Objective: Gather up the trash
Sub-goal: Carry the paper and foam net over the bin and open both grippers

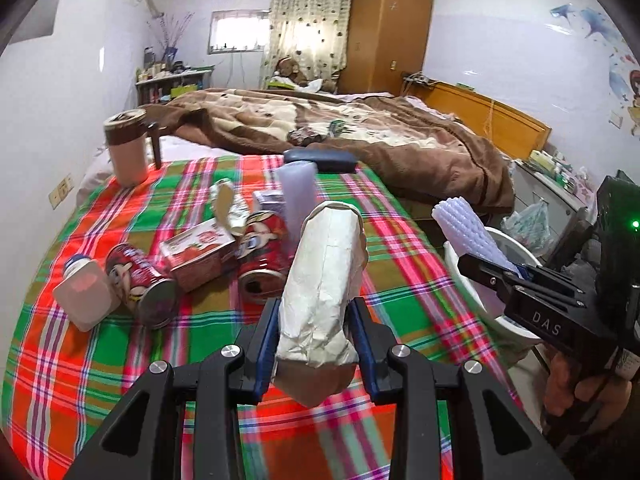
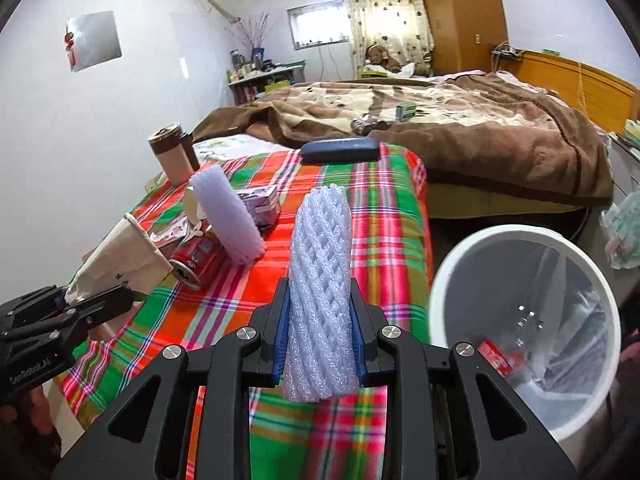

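Note:
My left gripper [image 1: 316, 308] is shut on a crumpled white paper bag [image 1: 326, 264], which it holds above the plaid cloth [image 1: 120, 360]. My right gripper [image 2: 320, 312] is shut on a white foam net sleeve [image 2: 320, 272], held just left of the white trash bin [image 2: 440, 276]. The bin holds a clear bottle [image 2: 528, 324] and a red wrapper [image 2: 496, 354]. On the cloth lie two red cans [image 1: 140, 280] [image 1: 262, 264], a small carton [image 1: 198, 254], a white bottle [image 1: 82, 294] and a second foam sleeve [image 2: 228, 216]. The right gripper [image 1: 472, 260] also shows at the right edge of the left wrist view.
A brown-lidded mug [image 1: 126, 146] and a dark case [image 1: 320, 160] stand at the far end of the cloth. A bed with a brown blanket [image 1: 360, 132] lies behind. A wall is at the left. A hand [image 1: 580, 392] grips the right tool.

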Available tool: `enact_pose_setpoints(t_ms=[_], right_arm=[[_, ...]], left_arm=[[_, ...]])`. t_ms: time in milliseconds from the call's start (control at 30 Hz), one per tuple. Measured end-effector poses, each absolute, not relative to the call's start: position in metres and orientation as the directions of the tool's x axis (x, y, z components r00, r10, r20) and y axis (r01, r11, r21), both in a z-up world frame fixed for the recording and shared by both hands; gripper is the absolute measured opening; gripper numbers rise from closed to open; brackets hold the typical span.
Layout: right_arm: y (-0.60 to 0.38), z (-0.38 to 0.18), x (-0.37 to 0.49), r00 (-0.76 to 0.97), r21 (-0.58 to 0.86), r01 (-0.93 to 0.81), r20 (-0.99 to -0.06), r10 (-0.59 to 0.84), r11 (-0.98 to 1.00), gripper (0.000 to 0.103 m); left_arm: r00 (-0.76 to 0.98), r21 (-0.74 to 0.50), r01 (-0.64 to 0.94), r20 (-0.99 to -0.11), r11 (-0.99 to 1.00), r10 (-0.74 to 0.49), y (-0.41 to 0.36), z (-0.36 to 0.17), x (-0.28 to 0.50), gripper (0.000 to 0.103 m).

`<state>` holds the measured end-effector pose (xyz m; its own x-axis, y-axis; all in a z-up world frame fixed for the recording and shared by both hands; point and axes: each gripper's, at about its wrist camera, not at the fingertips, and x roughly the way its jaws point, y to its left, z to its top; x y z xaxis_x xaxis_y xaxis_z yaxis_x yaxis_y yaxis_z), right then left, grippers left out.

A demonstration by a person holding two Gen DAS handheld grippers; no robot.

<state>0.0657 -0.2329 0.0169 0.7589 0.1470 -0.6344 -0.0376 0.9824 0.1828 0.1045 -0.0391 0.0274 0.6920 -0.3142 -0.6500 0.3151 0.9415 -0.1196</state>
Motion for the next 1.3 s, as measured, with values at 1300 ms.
enact_pose_setpoints(t_ms=[1300], right_arm=[[-0.37,-0.005,0.016,0.715,0.16,0.347,-0.683,-0.15,0.924,0.027]], left_arm=[[0.511,-0.121,0.62,-0.688,0.775,-0.516,-0.25,0.013,0.115,0.038]])
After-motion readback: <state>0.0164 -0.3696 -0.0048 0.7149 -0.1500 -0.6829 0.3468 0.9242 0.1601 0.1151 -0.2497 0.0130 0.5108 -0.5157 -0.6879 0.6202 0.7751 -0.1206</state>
